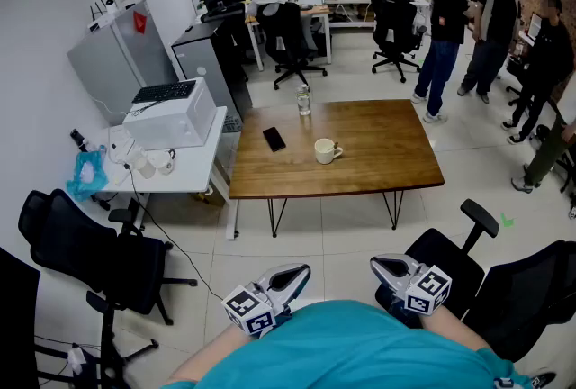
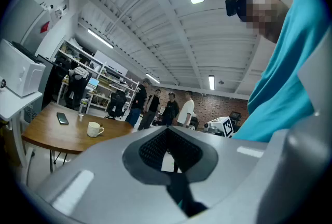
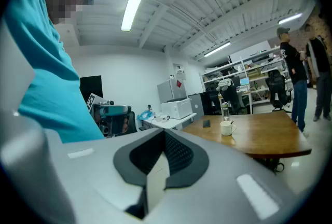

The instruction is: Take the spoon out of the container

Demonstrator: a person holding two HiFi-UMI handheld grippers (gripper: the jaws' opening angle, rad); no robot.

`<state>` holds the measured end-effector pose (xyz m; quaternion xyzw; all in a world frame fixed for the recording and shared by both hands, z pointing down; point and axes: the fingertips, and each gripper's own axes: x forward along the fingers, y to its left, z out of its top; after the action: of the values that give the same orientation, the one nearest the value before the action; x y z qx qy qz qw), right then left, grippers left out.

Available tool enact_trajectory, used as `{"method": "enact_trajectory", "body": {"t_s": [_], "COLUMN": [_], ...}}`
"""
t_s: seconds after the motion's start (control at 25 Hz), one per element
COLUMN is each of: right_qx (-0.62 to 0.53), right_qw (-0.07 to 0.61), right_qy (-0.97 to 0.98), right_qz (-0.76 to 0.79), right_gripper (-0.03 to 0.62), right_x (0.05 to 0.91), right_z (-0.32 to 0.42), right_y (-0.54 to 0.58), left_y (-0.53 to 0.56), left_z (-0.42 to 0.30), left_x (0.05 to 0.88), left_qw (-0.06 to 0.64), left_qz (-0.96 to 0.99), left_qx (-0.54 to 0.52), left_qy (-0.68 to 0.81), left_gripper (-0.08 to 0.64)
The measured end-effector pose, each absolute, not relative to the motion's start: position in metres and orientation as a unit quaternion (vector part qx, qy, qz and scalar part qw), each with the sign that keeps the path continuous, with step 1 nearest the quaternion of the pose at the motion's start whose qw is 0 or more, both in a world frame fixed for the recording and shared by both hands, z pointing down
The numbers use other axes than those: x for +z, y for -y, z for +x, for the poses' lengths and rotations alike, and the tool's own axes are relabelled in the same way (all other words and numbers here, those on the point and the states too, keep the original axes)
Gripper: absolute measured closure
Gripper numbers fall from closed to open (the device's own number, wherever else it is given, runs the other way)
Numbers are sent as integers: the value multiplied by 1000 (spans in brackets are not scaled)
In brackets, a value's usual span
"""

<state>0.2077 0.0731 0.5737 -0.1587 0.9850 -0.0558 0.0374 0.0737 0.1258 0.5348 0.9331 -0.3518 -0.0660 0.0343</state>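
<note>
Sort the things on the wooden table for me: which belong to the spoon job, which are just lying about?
Job: mug on the wooden table, the likely container (no spoon discernible); left gripper and right gripper, both shut, empty.
Lying about: phone; clear bottle.

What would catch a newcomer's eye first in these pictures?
The wooden table in the middle of the room stands out, with a white mug near its centre, a dark phone to the mug's left and a clear bottle at the far edge. At the bottom of the head view, the left gripper and right gripper sit close to the person's teal shirt, both shut and empty. A group of people stands at the far right.
</note>
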Motion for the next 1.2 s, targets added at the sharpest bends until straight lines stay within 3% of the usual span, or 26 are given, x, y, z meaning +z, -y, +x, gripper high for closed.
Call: {"method": "enact_trajectory", "body": {"t_s": [0.56, 0.88, 1.2], "right_qx": [-40, -56, -93], "right_qw": [13, 5, -38], "right_qy": [-987, -984, -969], "right_qz": [-155, -167, -225], "right_gripper": [591, 591, 591], "right_x": [589, 626, 648], "right_z": [280, 219, 85], "right_y": [-27, 60, 266], "left_y": [-90, -5, 204], "left_z": [150, 88, -69], "left_x": [544, 579, 566], "left_qw": [51, 53, 57], "left_qz": [929, 934, 945], "left_qx": [-67, -63, -78], "left_qy": [359, 349, 313], "left_gripper": [562, 561, 561]}}
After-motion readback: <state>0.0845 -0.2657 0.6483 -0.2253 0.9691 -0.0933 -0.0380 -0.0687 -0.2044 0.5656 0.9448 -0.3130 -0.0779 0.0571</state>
